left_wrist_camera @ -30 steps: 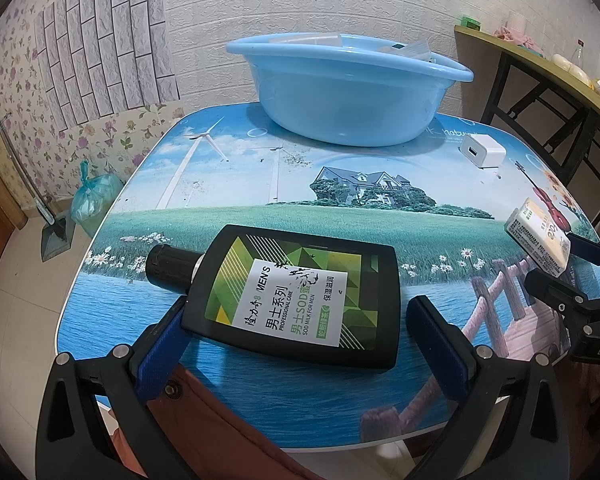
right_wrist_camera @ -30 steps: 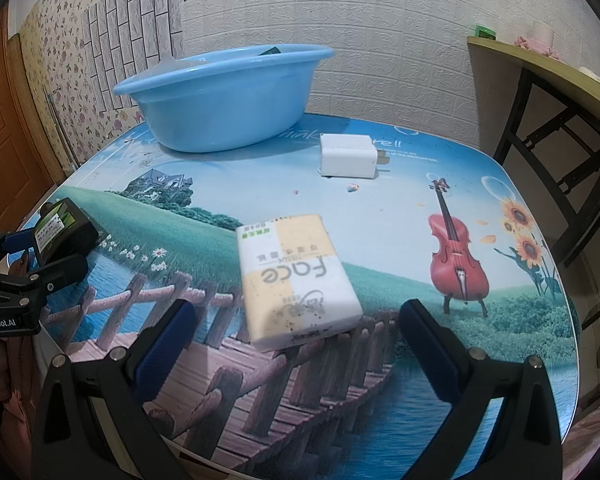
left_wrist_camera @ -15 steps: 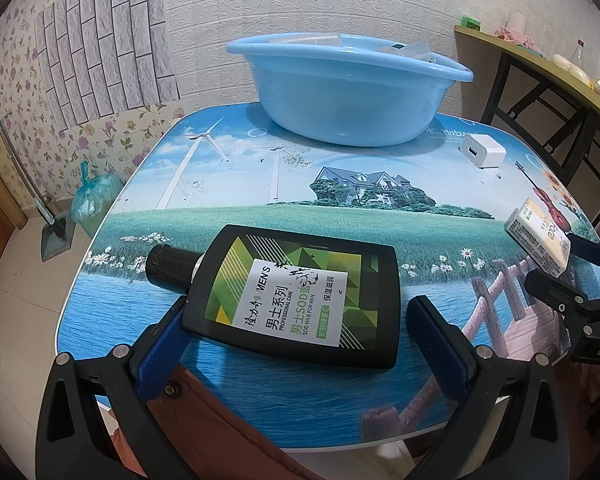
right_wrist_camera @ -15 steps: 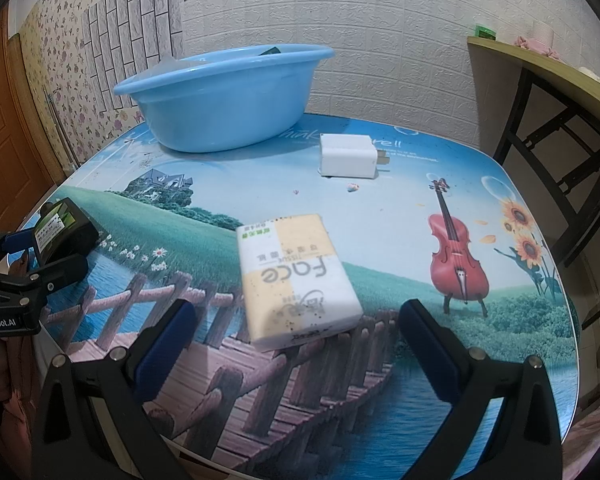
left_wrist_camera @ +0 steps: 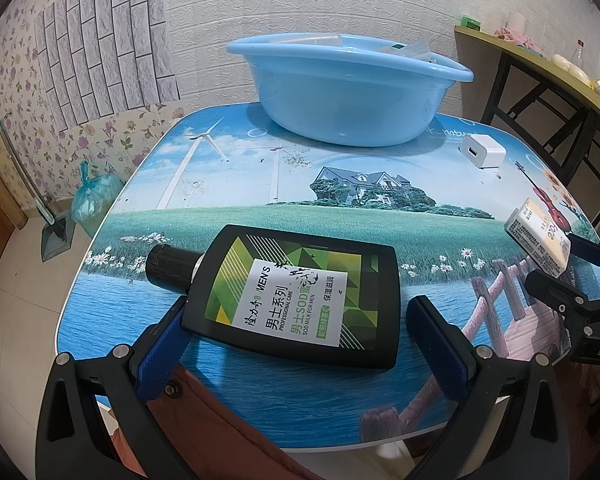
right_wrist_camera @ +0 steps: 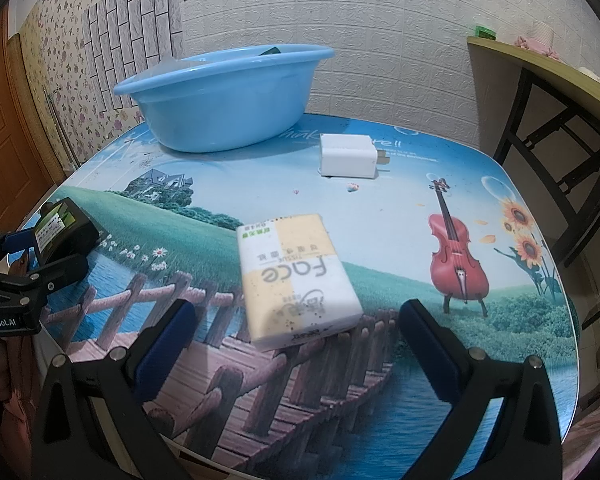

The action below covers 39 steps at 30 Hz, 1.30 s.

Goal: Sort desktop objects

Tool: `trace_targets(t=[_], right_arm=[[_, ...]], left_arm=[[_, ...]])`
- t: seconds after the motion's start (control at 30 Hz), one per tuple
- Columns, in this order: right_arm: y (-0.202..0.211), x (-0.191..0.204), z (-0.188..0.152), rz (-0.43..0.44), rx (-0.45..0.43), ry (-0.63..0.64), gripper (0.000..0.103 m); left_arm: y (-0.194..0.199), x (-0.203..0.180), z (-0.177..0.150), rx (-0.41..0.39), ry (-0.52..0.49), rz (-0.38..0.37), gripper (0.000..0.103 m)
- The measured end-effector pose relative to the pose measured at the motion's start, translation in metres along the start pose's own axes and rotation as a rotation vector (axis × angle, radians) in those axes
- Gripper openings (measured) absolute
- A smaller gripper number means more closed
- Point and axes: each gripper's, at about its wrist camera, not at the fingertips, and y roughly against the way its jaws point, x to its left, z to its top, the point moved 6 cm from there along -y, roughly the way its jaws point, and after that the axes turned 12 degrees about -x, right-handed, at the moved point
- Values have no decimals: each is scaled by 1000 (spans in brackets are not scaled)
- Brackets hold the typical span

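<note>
White brick-pattern wall behind; printed landscape tabletop (left_wrist_camera: 228,184).

Left hand-held gripper (left_wrist_camera: 292,336), jaws spread, straddles the flat black plastic lotion bottle with green label (left_wrist_camera: 296,300) lying at the near edge; one blue pad looks to touch its shoulder, the other stands clear. Right hand-held gripper (right_wrist_camera: 296,340), also spread, frames the white-and-yellow tissue pack (right_wrist_camera: 296,276), untouched.

Nothing has shifted over the last second: both grippers hold position, no grasp begun.

Count: one bottle, one tissue pack, one white plug charger (right_wrist_camera: 350,156) mid-table, one light-blue plastic basin (left_wrist_camera: 348,92) at the far edge, already holding items.

Even indoor light, fisheye-warped edges
</note>
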Motion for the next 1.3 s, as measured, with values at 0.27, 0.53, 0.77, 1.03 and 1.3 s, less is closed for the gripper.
trace_targets(t=[0.27,0.53,0.77,1.03,1.3], right_arm=[[5,6,2,31,-5,24,86],[9,9,4,47,-3,33,65],[12,12,3,76,-11,41,46],[19,15,7,95,-39,44,46],[32,12,26,122,-82,6,46]], left_arm=[[0,0,0,0,0,-1,103],[2,-1,0,-3,6,-6,102],[6,2,1,-20,33,-15,91],[13,5,3,-22,50,-46,90],[36,11,27,-110,45,-49,89]])
